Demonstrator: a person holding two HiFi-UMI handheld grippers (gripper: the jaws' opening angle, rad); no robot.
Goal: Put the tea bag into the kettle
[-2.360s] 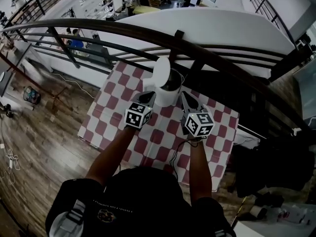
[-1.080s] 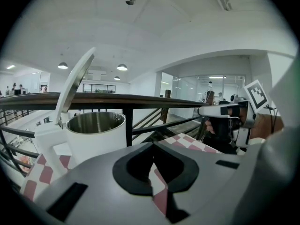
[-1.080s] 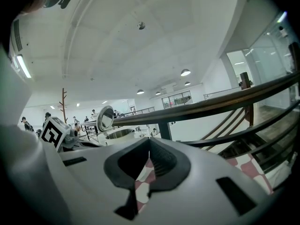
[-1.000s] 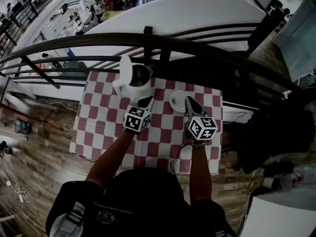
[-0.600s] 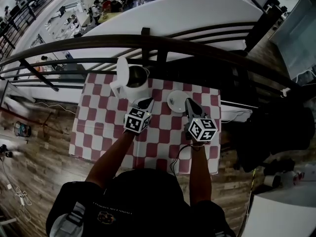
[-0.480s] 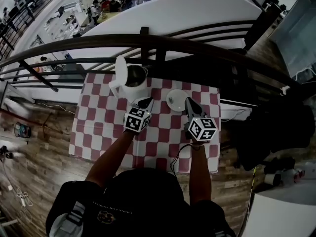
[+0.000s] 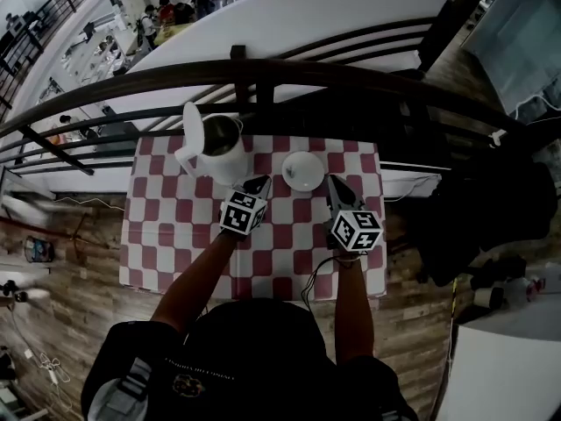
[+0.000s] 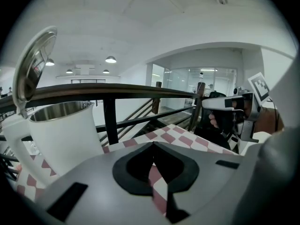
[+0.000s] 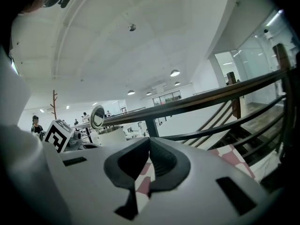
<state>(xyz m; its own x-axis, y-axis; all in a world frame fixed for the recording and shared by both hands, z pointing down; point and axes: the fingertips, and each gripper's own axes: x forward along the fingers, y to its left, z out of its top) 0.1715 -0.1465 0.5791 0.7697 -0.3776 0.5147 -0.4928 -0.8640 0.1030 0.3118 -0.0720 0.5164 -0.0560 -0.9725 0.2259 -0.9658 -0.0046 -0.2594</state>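
No legible txt, shirt print (image 7: 203,376) — blurry

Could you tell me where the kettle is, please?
In the head view the kettle stands back left on the checked table, beside the white dish, just beyond the left gripper.

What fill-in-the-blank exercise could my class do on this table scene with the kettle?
1. The white kettle has its lid standing ____.
2. The checked cloth on the table is white and ____.
3. The left claw and the right claw are both ____, with nothing between the jaws.
4. In the head view, the white saucer lies to the ____ of the kettle.

Missing words: open; red; shut; right.
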